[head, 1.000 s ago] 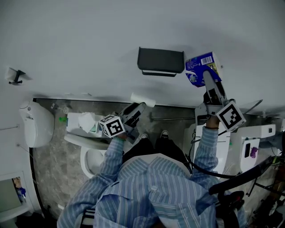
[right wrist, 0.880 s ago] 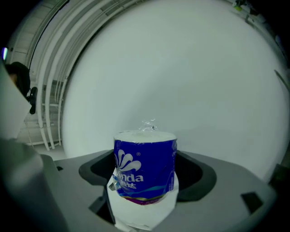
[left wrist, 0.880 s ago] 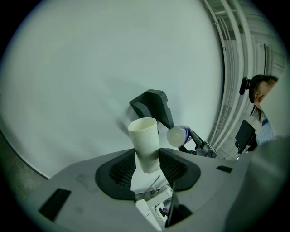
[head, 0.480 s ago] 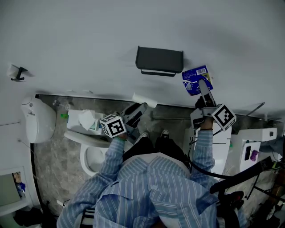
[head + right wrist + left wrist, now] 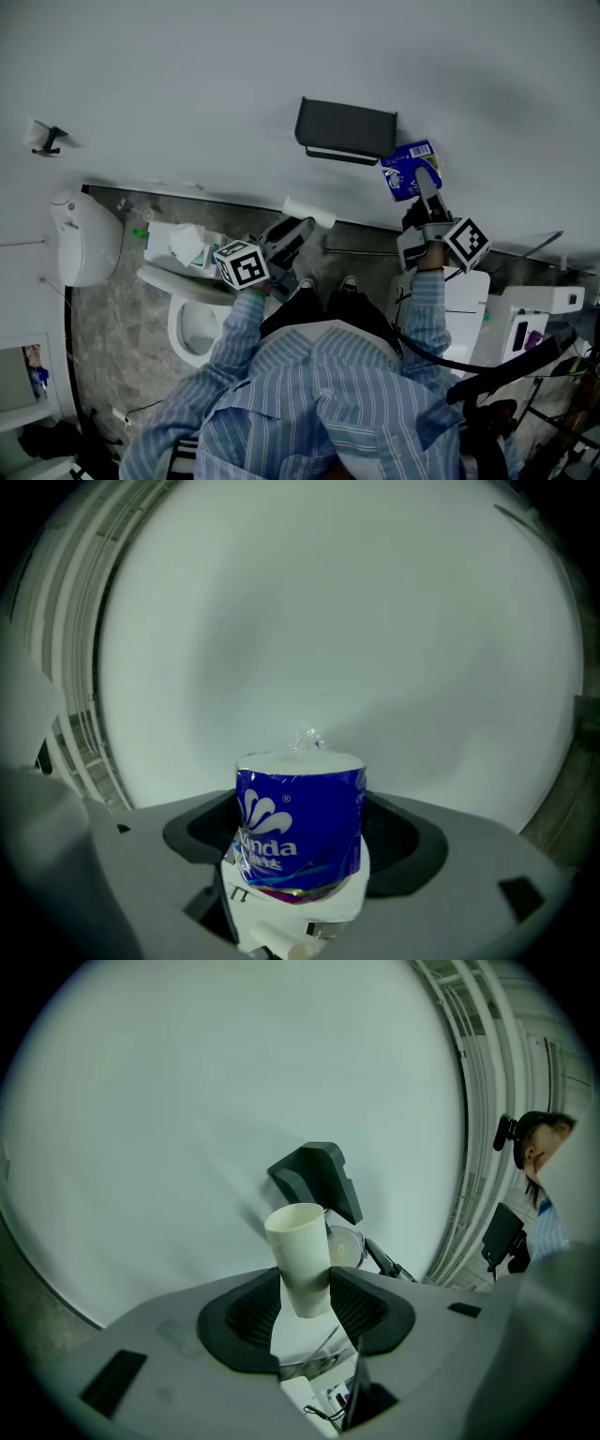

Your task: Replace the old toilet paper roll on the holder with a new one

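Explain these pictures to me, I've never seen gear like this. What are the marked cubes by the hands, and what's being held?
A person, not a robot, holds a two-jaw tool in each hand; the cubes belong to those tools. One picture comes from a head camera looking down; the other two from cameras riding on the tools. The left tool grips an empty cardboard tube; the right tool grips a new roll in blue wrapping. The dark holder is on the wall; a toilet stands nearby.
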Motion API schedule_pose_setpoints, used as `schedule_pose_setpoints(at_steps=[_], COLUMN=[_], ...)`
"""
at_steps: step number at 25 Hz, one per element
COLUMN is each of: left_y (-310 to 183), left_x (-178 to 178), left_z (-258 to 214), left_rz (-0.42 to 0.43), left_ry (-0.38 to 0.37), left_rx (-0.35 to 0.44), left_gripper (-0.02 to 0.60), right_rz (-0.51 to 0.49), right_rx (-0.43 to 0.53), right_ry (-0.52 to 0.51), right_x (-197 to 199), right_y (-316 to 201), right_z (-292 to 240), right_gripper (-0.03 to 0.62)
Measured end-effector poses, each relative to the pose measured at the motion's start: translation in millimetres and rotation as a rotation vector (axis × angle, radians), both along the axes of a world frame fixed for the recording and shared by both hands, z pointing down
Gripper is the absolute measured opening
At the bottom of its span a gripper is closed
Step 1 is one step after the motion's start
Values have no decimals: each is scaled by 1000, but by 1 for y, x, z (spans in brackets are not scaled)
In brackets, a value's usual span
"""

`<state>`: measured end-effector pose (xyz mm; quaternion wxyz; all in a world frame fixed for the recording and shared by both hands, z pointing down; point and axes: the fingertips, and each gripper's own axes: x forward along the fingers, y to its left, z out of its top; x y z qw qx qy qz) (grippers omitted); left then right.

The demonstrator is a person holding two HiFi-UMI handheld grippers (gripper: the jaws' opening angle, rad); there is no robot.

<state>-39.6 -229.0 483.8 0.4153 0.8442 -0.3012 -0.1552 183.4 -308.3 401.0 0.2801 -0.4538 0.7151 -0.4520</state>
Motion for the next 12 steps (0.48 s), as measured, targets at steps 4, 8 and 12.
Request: schedule_pose_setpoints(at_steps=[4,8,12], left_y=[-1,-2,-3], left_x=[1,1,1], left_z=[1,3,4], left_rz=[-8,-11,-30], left_ry=[3,0,2], left_rx=[-2,1,-5], left_gripper=[166,166,166], right_rz=[-2,2,5], right_rx=[-22,-47,-63], right_ry=[-87,-166,-207], right_x=[-2,-5,-2], right_y=[-5,-12,-16], right_z=[4,13,21], right_gripper=[405,405,405])
